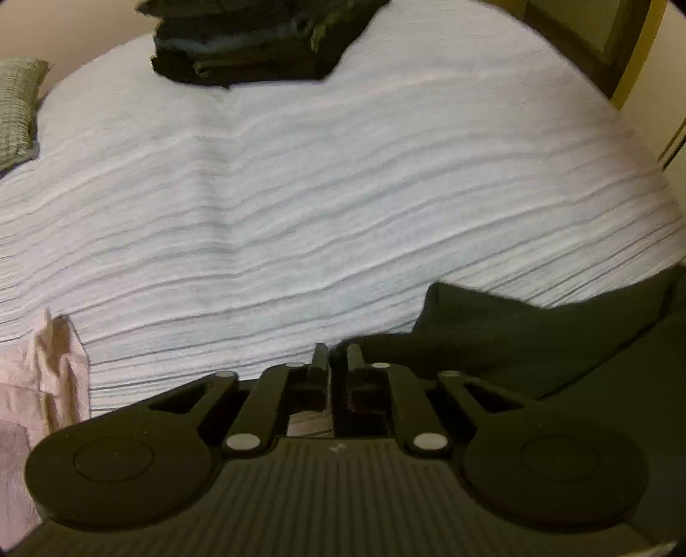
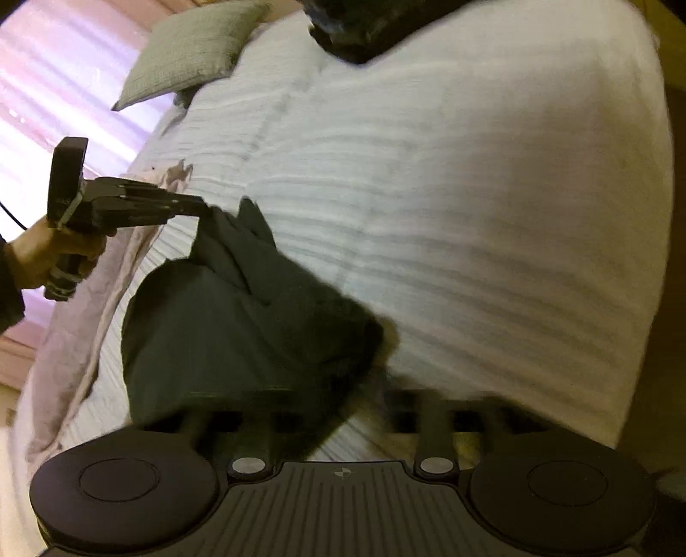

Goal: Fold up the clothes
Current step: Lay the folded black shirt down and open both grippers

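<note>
Dark garment half-held: my left tongs pinch one corner, my right tongs stand spread and hold nothing.

Left wrist view: my left tongs (image 1: pixel 329 357), low centre, are pressed together on an edge of the dark garment (image 1: pixel 536 338), which trails to the lower right over the bed (image 1: pixel 300 205); the bite looks thin (a tug could slip it free). The folded pile (image 1: pixel 253 38) waits at the top.

Right wrist view: my right tongs (image 2: pixel 343 417) at the bottom are blurred, apart, with cloth sagging between them unpressed. With only the left tongs (image 2: pixel 201 208) lifting, the garment (image 2: pixel 240 325) may bunch or slide toward the pink cloth (image 2: pixel 64 355) at left.
</note>
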The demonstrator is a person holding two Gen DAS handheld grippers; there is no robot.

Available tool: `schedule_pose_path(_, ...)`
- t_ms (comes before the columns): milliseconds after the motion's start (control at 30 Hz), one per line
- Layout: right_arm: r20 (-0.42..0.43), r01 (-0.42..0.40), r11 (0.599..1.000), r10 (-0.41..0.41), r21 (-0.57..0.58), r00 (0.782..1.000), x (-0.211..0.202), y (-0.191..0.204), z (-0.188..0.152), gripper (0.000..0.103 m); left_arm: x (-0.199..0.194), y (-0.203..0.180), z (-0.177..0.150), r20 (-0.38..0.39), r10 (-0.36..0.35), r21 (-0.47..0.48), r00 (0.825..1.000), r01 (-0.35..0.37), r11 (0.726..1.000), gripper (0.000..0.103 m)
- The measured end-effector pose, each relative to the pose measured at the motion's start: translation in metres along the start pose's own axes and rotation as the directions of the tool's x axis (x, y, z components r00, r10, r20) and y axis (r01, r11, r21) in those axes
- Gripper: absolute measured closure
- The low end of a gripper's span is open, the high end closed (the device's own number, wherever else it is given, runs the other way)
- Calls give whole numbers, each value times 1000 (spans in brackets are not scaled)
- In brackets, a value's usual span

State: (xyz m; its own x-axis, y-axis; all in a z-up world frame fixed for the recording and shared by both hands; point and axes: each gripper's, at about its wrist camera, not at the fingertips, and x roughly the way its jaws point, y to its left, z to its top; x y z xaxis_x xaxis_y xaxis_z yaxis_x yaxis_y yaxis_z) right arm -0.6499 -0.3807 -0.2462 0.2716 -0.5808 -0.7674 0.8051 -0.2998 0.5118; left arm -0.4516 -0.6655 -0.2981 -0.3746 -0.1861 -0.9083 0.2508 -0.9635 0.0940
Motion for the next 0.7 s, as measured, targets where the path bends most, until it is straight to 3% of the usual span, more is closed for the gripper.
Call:
schedule_pose_path(200,65,-28,999,26,23,998,9,7,11,45,-38,11,-11,43,75,-26,996,-74,997,89)
schedule_pose_path(233,68,-16,999,13,44,998,15,5,13,50,-42,10,-15,45,67,-39,997,-65,997,89)
schedule_pose_path(267,69,3,998,-7,59,998,21,3,14,69,-46,8,-19,47,58,-52,997,-55,997,89)
schedule_pose_path(300,67,38,998,-42,59,997,26,0,15,72,-45,5,-22,42,43,-64,998,-41,997,89)
schedule_pose_path(367,68,108,994,-110,29,992,34,-5,15,72,-36,-6,-28,30,10,-69,999,-8,998,89)
schedule_pose_path(467,84,139,985,-130,-103,988,39,-2,11,72,-8,-26,-28,16,-28,-6,999,28,1000,88)
schedule_pose_path(600,96,140,980,-127,-140,987,40,-4,6,72,28,-34,-30,-4,14,18,1000,-14,1000,88)
schedule_pose_path(700,113,182,971,-166,-154,980,31,7,5,71,23,-26,-35,-4,49,-18,999,-49,999,86)
